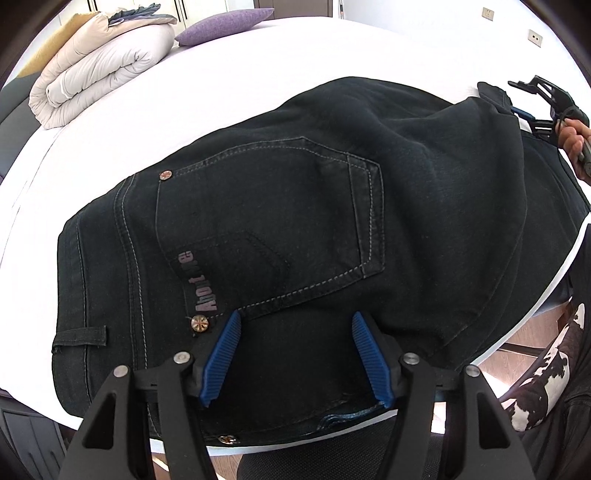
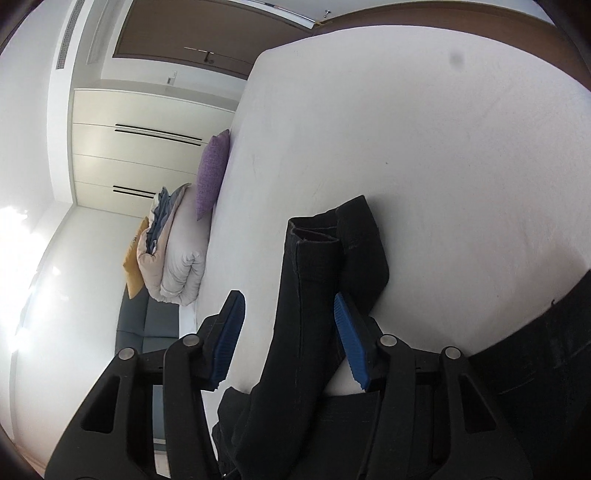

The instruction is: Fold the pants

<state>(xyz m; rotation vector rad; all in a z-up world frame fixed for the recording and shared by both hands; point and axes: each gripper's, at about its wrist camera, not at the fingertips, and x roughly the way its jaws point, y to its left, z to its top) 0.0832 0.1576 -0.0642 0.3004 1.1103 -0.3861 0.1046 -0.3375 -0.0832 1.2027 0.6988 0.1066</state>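
Note:
Dark denim pants (image 1: 295,221) lie on the white bed (image 1: 221,74), back pocket up, with the legs folded over the seat. My left gripper (image 1: 295,325) is open, just above the waistband near the bed's front edge, holding nothing. My right gripper (image 2: 288,306) is open; the stacked leg ends (image 2: 314,277) lie between its blue fingers (image 2: 347,332), which stand apart from the cloth. In the left wrist view the right gripper (image 1: 543,107) shows at the far right, beyond the folded legs.
A rolled white duvet (image 1: 99,70) and a purple pillow (image 1: 225,22) sit at the bed's far end. A yellow cushion (image 2: 135,258) lies beside the duvet. White wardrobes (image 2: 129,147) stand behind. The person's body (image 1: 546,387) is at the bed's right edge.

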